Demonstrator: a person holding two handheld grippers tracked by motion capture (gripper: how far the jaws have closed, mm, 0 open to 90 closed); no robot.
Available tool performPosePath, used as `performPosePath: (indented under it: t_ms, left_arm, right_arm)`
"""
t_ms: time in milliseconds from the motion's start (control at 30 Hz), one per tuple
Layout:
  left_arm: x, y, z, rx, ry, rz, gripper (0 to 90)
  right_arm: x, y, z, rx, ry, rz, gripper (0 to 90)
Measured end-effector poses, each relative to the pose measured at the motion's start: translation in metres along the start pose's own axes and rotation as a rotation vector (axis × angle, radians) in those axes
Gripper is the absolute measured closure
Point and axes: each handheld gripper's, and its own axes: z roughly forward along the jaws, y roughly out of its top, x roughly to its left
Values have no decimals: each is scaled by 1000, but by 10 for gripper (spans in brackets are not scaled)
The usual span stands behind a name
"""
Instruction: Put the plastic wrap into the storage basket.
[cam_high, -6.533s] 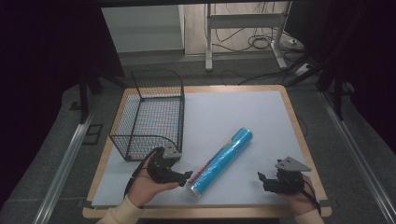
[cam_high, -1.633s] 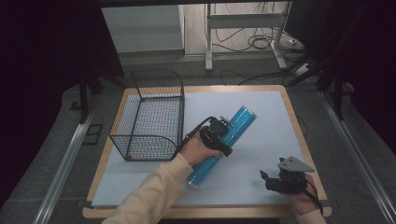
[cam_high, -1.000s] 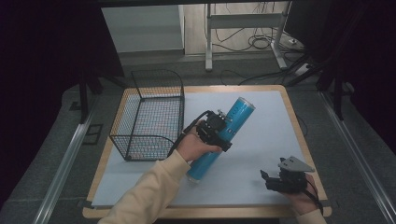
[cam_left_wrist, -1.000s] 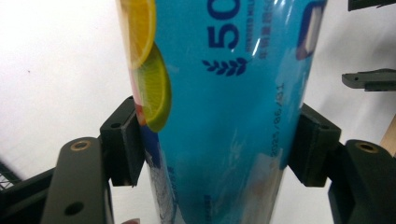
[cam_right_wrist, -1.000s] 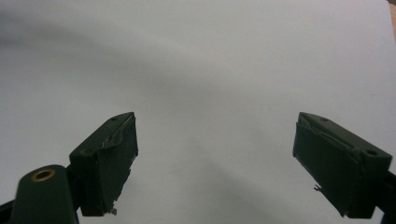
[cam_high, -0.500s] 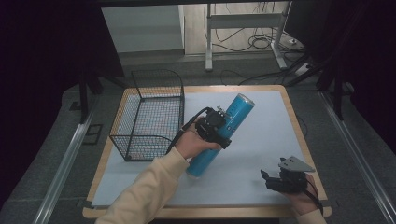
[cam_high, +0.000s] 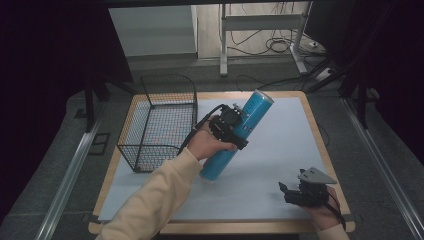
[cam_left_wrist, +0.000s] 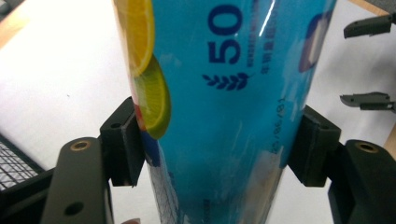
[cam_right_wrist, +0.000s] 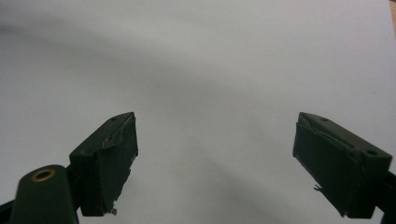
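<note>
A long blue tube printed with citrus slices hangs tilted over the middle of the white table, its top end pointing far right and its lower end close above the mat. My left gripper is shut on the tube's middle. In the left gripper view both pads press on the tube from either side. My right gripper rests near the front right edge, open, and its jaws stand wide over bare white mat.
A black wire basket stands at the left of the table, open on top, just left of the lifted tube. The white mat covers the wooden tabletop. The right gripper's jaws show far off in the left gripper view.
The left gripper went to the tube lying on the mat, closed on it and raised it. Over the last second the tube has risen a little and tilted steeper. The right gripper has stayed put.
</note>
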Motion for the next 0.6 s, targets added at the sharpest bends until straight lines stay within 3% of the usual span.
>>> performPosePath:
  t_ms: [600]
  left_arm:
    - [9,20,-17,-25,25,21,319]
  right_arm:
    - [-1,0,1,0,0,-1,144]
